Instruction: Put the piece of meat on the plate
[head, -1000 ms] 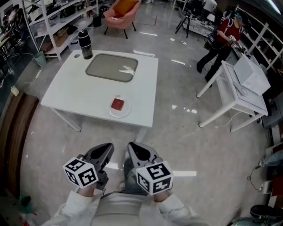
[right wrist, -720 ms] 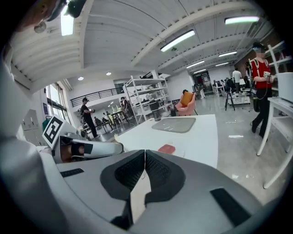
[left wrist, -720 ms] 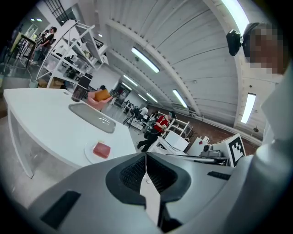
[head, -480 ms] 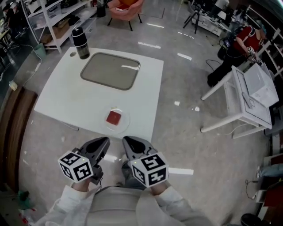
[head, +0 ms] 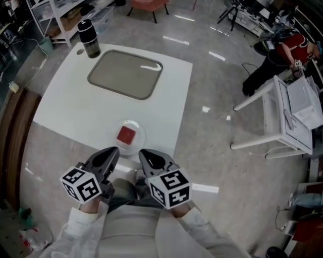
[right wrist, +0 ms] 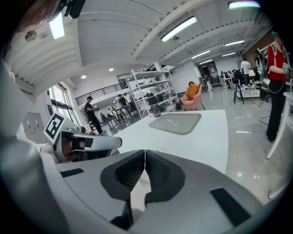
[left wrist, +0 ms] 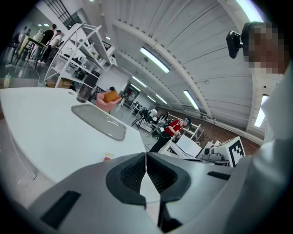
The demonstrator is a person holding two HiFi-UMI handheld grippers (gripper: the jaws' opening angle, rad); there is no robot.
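Note:
A red piece of meat (head: 125, 135) lies on a small white plate (head: 137, 128) near the front edge of the white table (head: 65, 101). In the head view both grippers hang side by side just short of that edge, below the plate. My left gripper (head: 111, 151) is shut with nothing in it, and so is my right gripper (head: 144, 153). In the left gripper view the meat (left wrist: 108, 157) peeks over the shut jaws. The right gripper view shows its jaws closed together, with the table (right wrist: 201, 137) beyond.
A grey tray (head: 125, 74) lies at the table's far side, with a dark flask (head: 89, 39) at its left corner. A second white table (head: 298, 108) and a person in red (head: 282, 53) stand to the right. Shelving (head: 55, 15) sits at the far left.
The table and plate have come nearer as I stepped forward. Both grippers stay shut and side by side.

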